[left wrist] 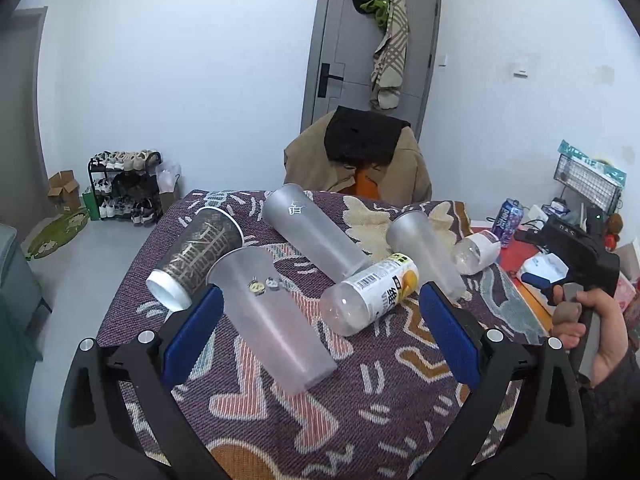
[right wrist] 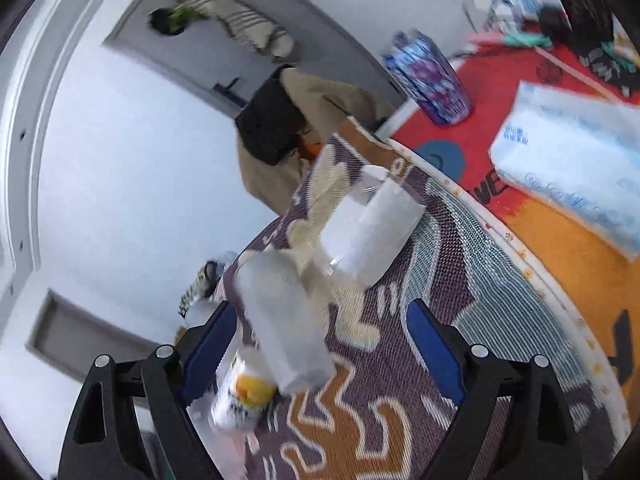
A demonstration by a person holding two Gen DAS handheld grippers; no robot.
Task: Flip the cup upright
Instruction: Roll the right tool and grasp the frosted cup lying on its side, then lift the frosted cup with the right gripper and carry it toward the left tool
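Several cups lie on their sides on a patterned purple cloth (left wrist: 360,392). In the left wrist view a frosted cup (left wrist: 272,316) lies between my open left gripper's (left wrist: 320,320) blue pads, its rim at the far left. A dark printed cup (left wrist: 200,256), another frosted cup (left wrist: 312,236) and a third frosted cup (left wrist: 424,252) lie beyond. My right gripper (right wrist: 320,344) is open, tilted, with a frosted cup (right wrist: 280,320) lying between its pads. The right gripper body (left wrist: 576,248) shows at the right of the left view.
Two clear bottles lie on the cloth, one with a yellow label (left wrist: 372,292), one with a white label (left wrist: 478,250). A blue can (left wrist: 507,220) and a tissue pack (right wrist: 572,160) sit on the red mat to the right. A chair with a coat (left wrist: 356,160) stands behind the table.
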